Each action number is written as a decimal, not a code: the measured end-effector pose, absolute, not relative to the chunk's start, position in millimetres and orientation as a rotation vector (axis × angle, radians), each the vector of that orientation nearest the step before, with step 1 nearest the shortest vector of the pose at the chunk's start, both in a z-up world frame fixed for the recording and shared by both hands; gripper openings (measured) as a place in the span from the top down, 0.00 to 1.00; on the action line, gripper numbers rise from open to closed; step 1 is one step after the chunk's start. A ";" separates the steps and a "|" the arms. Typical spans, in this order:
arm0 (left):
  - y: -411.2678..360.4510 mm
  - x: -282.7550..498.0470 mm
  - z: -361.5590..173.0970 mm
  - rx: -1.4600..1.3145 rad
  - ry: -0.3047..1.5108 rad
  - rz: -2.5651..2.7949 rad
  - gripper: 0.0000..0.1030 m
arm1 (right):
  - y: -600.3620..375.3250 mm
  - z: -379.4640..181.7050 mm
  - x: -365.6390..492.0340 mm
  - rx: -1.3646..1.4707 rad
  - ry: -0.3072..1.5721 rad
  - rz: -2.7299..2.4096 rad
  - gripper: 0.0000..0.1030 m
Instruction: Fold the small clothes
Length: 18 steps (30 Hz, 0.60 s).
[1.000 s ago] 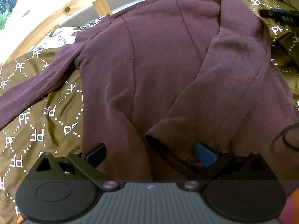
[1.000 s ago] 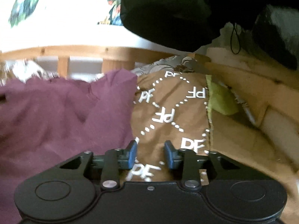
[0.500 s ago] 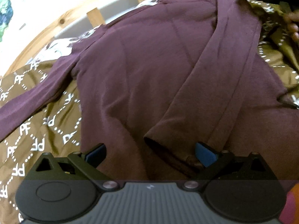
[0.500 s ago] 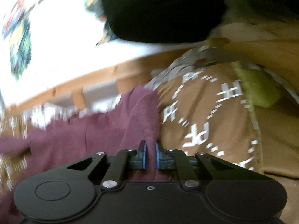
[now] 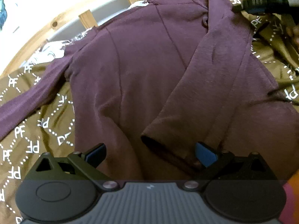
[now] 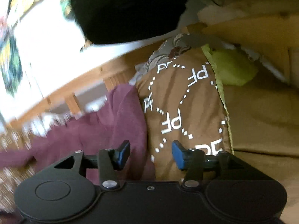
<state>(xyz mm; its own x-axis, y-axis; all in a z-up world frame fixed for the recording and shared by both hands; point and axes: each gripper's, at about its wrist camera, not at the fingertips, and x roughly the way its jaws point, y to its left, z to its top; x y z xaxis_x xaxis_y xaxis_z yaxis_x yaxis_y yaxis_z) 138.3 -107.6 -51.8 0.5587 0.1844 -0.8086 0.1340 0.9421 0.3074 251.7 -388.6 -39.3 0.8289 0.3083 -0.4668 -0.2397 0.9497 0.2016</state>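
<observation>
A maroon long-sleeved top lies spread on a brown bedspread printed with white letters. One sleeve is folded across the body, and its cuff ends just ahead of my left gripper. That gripper is open wide over the top's lower part and holds nothing. The other sleeve trails off to the left. My right gripper hovers at the top's edge, jaws opening. The fabric edge shows in the gap but is not pinched.
A wooden bed rail with slats runs behind the top. In the right wrist view there is a green cloth on the right and a large black shape above. A black device sits at the top's far right edge.
The right gripper shut by the top's edge half a second ago and now stands apart again, with its view rolled. In the left view the top shifted slightly and a black device came in at upper right.
</observation>
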 end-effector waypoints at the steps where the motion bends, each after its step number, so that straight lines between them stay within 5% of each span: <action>1: -106.6 138.3 -51.6 0.339 0.997 0.017 0.01 | -380.5 -41.3 247.4 0.042 0.509 0.265 0.44; 6: -99.0 139.0 -44.9 0.260 1.027 0.001 0.01 | -348.2 -55.0 229.4 -0.256 0.440 0.163 0.24; 11: -84.0 135.9 -23.3 0.157 0.972 -0.013 0.01 | -351.0 -53.8 219.2 -0.262 0.410 0.116 0.07; 18: -21.8 141.8 19.1 0.059 0.866 0.104 0.01 | -346.3 -47.5 204.0 -0.214 0.361 0.119 0.01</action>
